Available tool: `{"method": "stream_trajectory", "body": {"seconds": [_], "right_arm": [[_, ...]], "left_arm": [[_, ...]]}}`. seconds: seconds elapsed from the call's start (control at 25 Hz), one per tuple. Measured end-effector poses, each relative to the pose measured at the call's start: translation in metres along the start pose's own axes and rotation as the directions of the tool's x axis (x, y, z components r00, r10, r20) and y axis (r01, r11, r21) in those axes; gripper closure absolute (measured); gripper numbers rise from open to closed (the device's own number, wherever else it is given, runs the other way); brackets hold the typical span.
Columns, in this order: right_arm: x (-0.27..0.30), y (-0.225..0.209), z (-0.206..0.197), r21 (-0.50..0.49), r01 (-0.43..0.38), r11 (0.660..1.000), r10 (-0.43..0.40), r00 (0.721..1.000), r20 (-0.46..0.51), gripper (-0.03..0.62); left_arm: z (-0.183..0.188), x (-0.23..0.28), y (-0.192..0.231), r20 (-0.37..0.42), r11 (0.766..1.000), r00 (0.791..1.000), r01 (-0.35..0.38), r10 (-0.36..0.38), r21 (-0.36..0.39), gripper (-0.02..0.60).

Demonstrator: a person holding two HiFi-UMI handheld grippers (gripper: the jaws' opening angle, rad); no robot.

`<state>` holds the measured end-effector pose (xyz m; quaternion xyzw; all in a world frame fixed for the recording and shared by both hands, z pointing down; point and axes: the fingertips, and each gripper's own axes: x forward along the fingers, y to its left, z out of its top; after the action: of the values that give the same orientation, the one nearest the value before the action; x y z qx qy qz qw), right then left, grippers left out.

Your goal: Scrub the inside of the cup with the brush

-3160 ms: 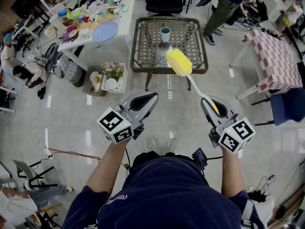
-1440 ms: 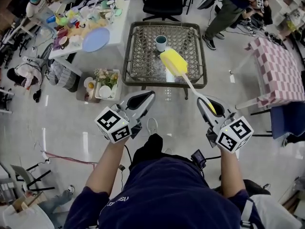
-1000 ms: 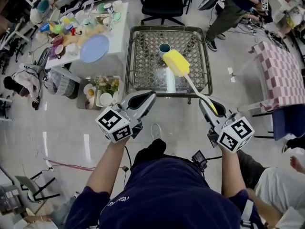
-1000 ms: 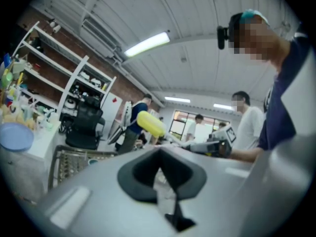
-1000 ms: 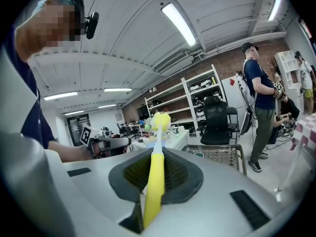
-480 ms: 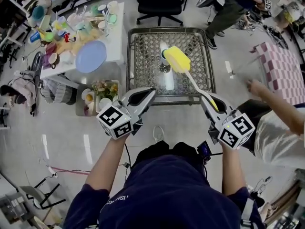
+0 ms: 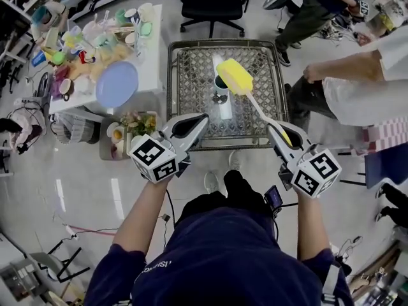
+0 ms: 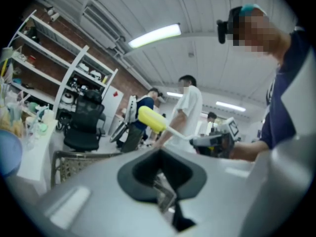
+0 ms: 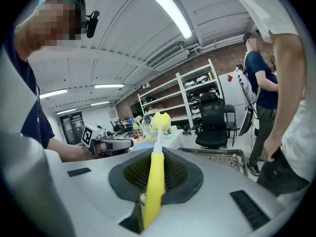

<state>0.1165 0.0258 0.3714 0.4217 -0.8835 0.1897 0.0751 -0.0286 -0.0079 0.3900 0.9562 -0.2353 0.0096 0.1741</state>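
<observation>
A dark green cup [image 7: 218, 83] stands on a wire-mesh low table [image 7: 175, 75] ahead; the brush partly covers it in the head view. My right gripper [image 7: 281, 136] is shut on the yellow handle [image 9: 153, 184] of a brush. Its white stem leads up to a yellow sponge head [image 7: 234, 78], which hangs above the cup in the head view. The brush head [image 8: 151, 119] also shows in the left gripper view. My left gripper [image 7: 192, 125] is held near the table's front edge, shut and with nothing in it [image 8: 160, 154].
A white table [image 7: 156, 46] at the left is crowded with cups and a blue plate [image 7: 116, 85]. A crate with flowers [image 7: 132, 129] sits on the floor. A black office chair [image 7: 210, 2] is behind the table. A person in white [image 7: 357, 88] stands at the right.
The mesh table has come closer as both grippers moved forward. The brush head now overlaps the cup. A person in white has stepped in at the right.
</observation>
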Motion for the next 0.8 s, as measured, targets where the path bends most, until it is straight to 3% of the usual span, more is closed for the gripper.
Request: {"method": "stream_trajectory", "body": {"seconds": [0.16,0.48,0.8], "right_arm": [[0.02,-0.023,0.006,-0.008,-0.018,1.0,0.018,1.0,-0.021,0.565],[0.062,-0.072,0.011,-0.008,-0.074,0.997,0.073,0.993,-0.09,0.565],[0.083,-0.117,-0.006,0.004,-0.129,0.992,0.128,0.981,-0.149,0.565]], "left_arm": [[-0.002,0.022,0.023,-0.018,1.0,1.0,-0.016,0.016,0.013,0.575],[-0.021,0.065,0.085,-0.034,0.995,0.995,-0.097,0.096,-0.029,0.477],[-0.058,0.108,0.13,-0.065,0.986,0.984,-0.167,0.166,-0.007,0.396]]}}
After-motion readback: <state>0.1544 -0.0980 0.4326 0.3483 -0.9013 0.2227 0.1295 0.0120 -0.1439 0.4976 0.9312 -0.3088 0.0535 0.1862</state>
